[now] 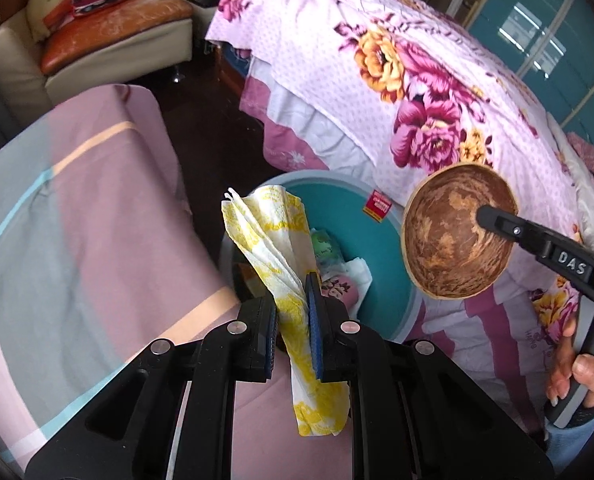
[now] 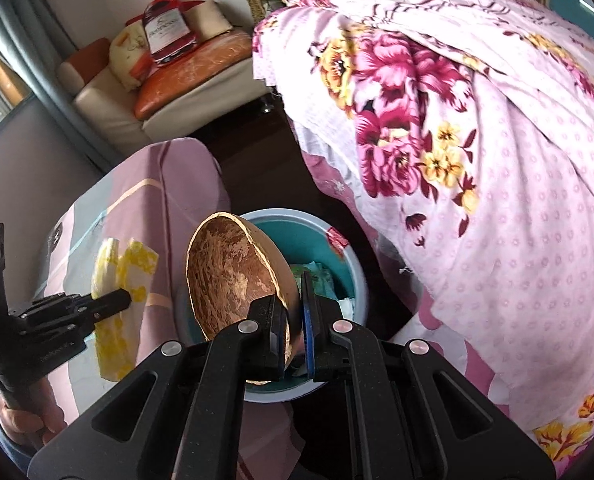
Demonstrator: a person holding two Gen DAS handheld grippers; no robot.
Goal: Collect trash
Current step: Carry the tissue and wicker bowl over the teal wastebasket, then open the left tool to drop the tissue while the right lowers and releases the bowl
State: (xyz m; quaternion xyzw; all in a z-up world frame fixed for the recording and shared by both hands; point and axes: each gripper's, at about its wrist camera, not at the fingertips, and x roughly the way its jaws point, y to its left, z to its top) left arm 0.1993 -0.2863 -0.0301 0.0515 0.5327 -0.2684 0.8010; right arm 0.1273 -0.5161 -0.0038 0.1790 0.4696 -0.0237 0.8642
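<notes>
My left gripper is shut on a yellow-and-white paper napkin, held up beside the teal trash bin. My right gripper is shut on the rim of a brown coconut shell half, held tilted above the bin. The shell also shows in the left wrist view, at the bin's right edge. The napkin shows in the right wrist view, with the left gripper to the left of the bin. Several wrappers and tissues lie inside the bin.
A small table with a pink, grey and peach striped cloth stands left of the bin. A bed with a floral pink quilt stands right of it. A cream and orange sofa with cushions is at the back. The dark floor runs between them.
</notes>
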